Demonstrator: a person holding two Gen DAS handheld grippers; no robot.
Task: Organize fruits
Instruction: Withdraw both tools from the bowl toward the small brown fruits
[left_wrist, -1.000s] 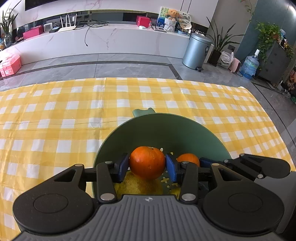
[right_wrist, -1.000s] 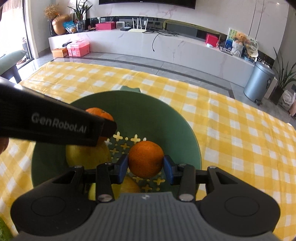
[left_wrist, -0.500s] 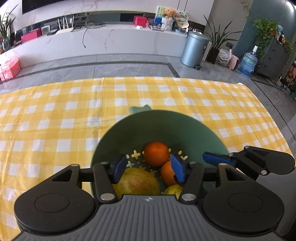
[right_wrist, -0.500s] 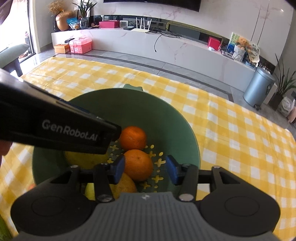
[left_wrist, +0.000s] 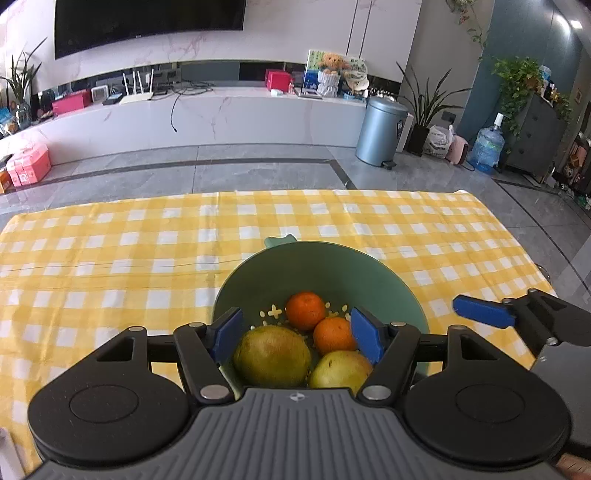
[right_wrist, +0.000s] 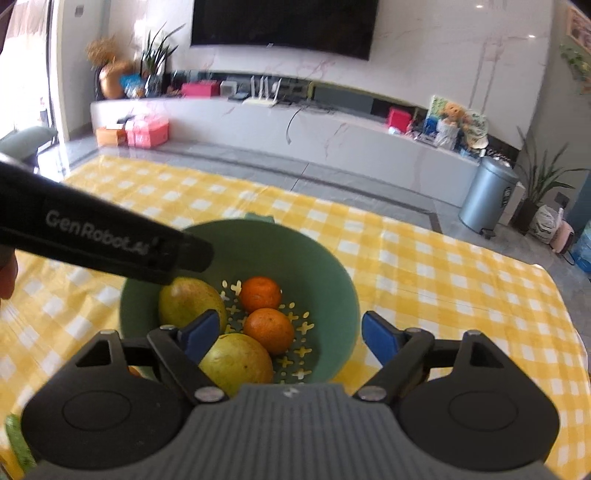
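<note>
A green colander bowl (left_wrist: 317, 254) (right_wrist: 303, 251) stands on the yellow checked cloth. In it lie two oranges (left_wrist: 306, 310) (left_wrist: 334, 335) and two yellow-green fruits (left_wrist: 271, 355) (left_wrist: 340, 369). The right wrist view shows the same oranges (right_wrist: 260, 293) (right_wrist: 269, 329) and yellow-green fruits (right_wrist: 190, 304) (right_wrist: 236, 363). My left gripper (left_wrist: 295, 325) hovers above the bowl's near side with its jaws opening and nothing pressed between the blue pads. My right gripper (right_wrist: 288, 325) hangs over the bowl as well, jaws opening and empty. One of its blue pads (left_wrist: 480, 312) shows at the right of the left wrist view.
The left gripper's black body (right_wrist: 110, 240) crosses the bowl's left rim in the right wrist view, with a hand (right_wrist: 7, 273) at the frame edge. A green item (right_wrist: 14, 435) lies at the lower left. The table's far edge (left_wrist: 332, 192) borders grey floor with a bin (left_wrist: 380, 129).
Both grippers held an orange a second ago. Each has let its orange go into the bowl, spread its jaws wide, and pulled up and back from the bowl.
</note>
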